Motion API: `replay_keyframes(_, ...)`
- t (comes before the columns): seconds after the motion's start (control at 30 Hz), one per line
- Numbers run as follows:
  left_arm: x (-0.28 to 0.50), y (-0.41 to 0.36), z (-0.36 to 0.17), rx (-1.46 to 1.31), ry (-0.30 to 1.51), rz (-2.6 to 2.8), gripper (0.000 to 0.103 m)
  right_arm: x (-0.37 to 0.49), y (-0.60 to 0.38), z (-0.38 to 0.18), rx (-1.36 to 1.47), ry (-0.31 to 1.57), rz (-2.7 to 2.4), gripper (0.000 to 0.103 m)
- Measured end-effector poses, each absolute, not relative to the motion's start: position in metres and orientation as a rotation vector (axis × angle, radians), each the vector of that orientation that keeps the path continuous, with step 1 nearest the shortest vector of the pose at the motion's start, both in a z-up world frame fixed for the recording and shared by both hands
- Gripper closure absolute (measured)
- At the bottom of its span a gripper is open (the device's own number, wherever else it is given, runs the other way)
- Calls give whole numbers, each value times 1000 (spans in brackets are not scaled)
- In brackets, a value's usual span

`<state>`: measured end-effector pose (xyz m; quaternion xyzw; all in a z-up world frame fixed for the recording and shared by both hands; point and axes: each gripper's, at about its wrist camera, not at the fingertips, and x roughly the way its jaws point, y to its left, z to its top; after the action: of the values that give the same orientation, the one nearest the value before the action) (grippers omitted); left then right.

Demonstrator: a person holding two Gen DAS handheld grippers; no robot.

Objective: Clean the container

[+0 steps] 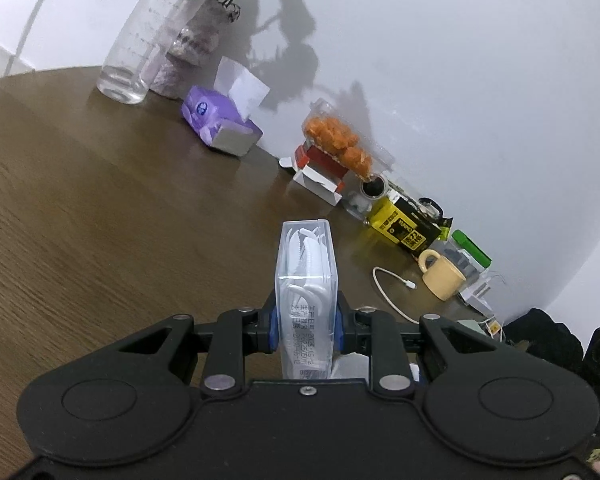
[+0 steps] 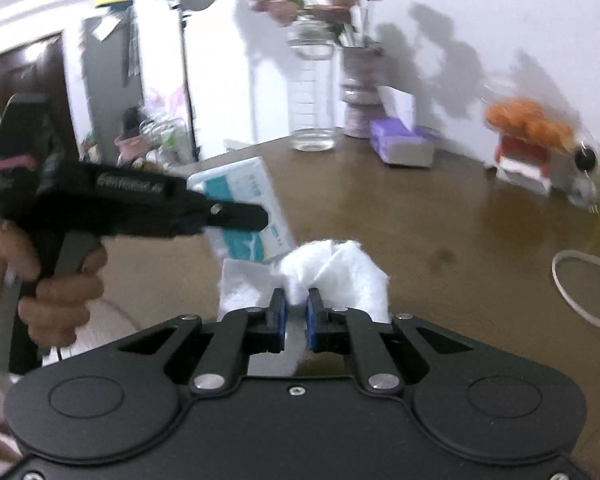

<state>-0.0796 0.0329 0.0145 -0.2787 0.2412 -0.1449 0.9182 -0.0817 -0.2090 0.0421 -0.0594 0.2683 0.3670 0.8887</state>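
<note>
Already the left claw (image 1: pixel 307 332) gripped the clear container (image 1: pixel 307 280) above the desk (image 1: pixel 80 200); the right claw (image 2: pixel 296 320) pinched a tissue (image 2: pixel 336 272). Wiping seemingly came next, needing them brought together.

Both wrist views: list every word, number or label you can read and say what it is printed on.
Clear floss-pick box: lines of printed characters and date-like digits, too small to read.
Yellow-and-black box: bold lettering, unreadable.
Purple tissue pack: round logo, illegible.
Left handheld gripper's side: pale brand lettering, blurred.
White-and-teal pack: print blurred.
</note>
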Motion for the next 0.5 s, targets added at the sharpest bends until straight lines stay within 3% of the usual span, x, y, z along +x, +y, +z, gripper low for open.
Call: replay_keyframes(0.5, -74, 39, 9, -625, 505, -305, 78, -97, -195, 43, -114, 592, 804, 93)
